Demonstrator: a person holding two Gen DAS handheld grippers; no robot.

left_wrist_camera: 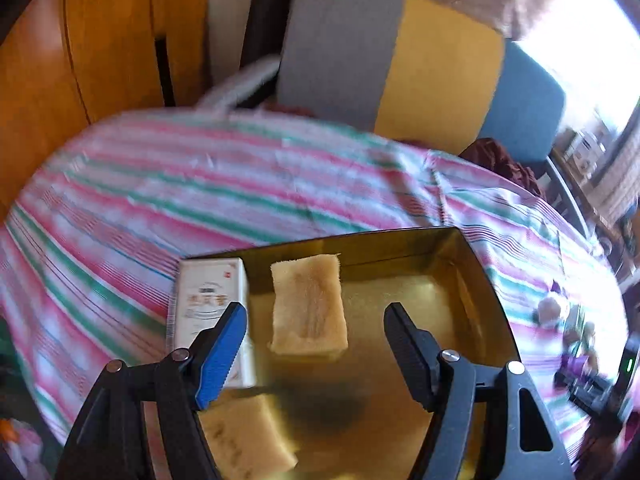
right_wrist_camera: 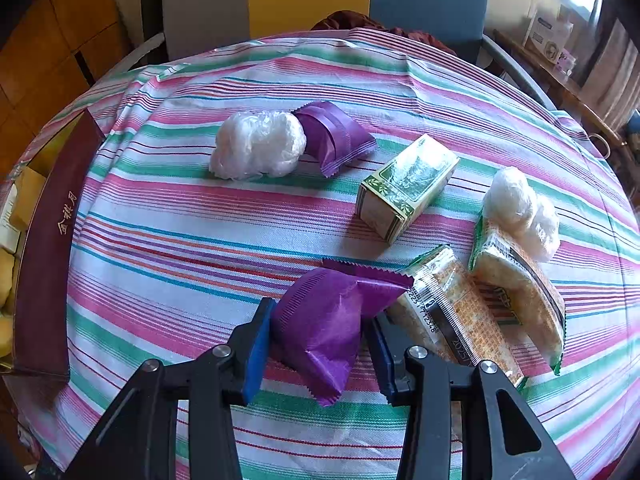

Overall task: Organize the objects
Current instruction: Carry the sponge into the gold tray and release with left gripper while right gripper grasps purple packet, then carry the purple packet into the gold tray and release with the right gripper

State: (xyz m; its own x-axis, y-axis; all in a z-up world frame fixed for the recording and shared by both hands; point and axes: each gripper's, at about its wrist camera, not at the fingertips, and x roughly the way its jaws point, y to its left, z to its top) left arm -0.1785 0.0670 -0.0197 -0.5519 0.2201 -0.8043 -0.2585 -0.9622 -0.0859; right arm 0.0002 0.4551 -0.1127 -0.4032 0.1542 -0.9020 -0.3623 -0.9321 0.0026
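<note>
Item count, by kind:

Right wrist view: 2 purple packets (right_wrist_camera: 324,332) (right_wrist_camera: 334,134), 2 white plastic-wrapped bundles (right_wrist_camera: 256,148) (right_wrist_camera: 520,210), 2 clear cracker packs (right_wrist_camera: 460,312) (right_wrist_camera: 520,284), 1 green carton (right_wrist_camera: 406,186), 1 maroon box (right_wrist_camera: 48,248).

Left wrist view: 1 gold-lined tray (left_wrist_camera: 460,256) (possibly the same box) containing 2 yellow sponge-like blocks (left_wrist_camera: 308,308) (left_wrist_camera: 248,436) and 1 white carton (left_wrist_camera: 212,300).
</note>
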